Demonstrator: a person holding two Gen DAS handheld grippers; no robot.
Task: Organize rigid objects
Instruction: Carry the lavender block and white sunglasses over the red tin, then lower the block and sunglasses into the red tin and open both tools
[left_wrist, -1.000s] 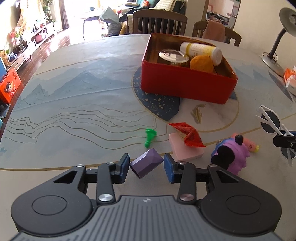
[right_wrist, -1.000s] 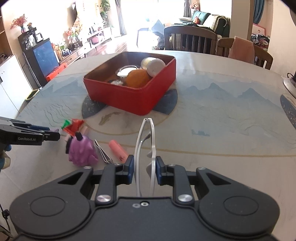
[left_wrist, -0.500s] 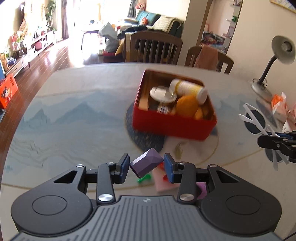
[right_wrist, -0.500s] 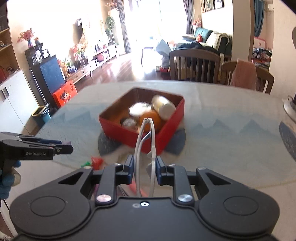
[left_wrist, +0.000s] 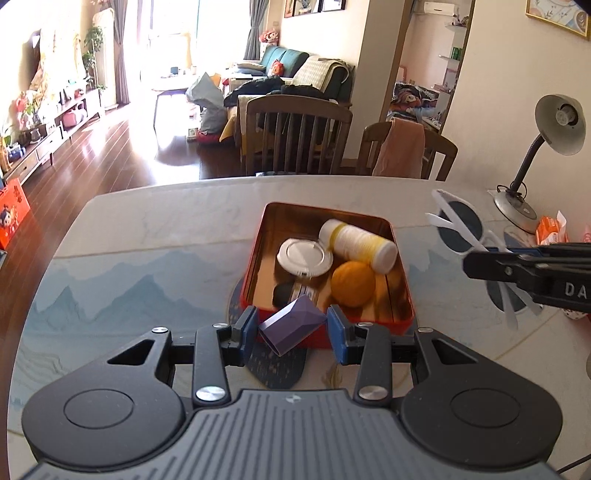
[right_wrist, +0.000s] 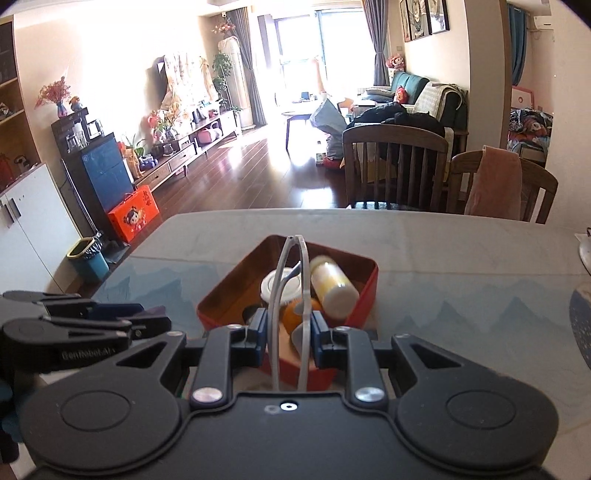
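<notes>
Purple faceted block, rigid and probably light, pinched across its flat faces by the left gripper near the red tin; right gripper jaws clamp white sunglasses, likely fragile, at the frame.

I see the counter, its mountain-print cover carrying a red tin box, with a desk lamp and orange packet at its right edge.

Left tongs clamped, angled downward; right tongs likewise.
</notes>
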